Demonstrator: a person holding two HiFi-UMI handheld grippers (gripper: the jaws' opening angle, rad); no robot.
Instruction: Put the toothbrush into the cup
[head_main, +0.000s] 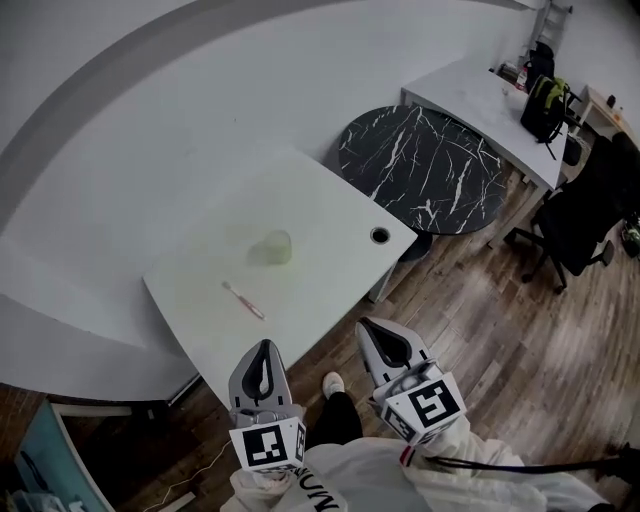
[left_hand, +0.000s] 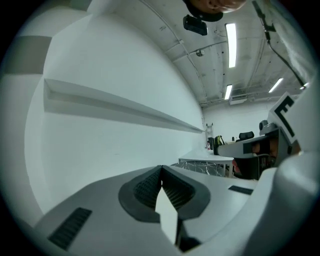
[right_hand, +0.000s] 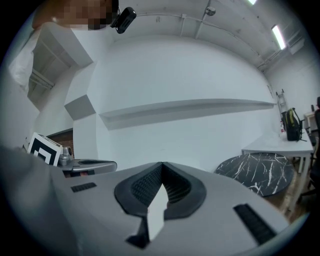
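1. Table (head_main: 330, 200) — white top, smooth and matt.
2. Toothbrush (head_main: 244, 301): pink, looks like plastic; too small to judge its finish.
3. Cup (head_main: 271, 248): pale green, translucent, looks like plastic.
4. Left gripper (head_main: 266, 344) and right gripper (head_main: 364, 323): grey shells of matt moulded plastic; pads (right_hand: 144, 187) black, finely ribbed, rubber-like.
5. Round table (head_main: 425, 165) — black marble-look top with white veins and a faint sheen.
6. Floor (head_main: 500, 330): brown wood planks, grained, with a low sheen.
7. Sleeve (head_main: 450, 470): white cloth, matt.

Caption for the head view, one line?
Left gripper and right gripper, both shut and empty, near a table with toothbrush lying near cup.
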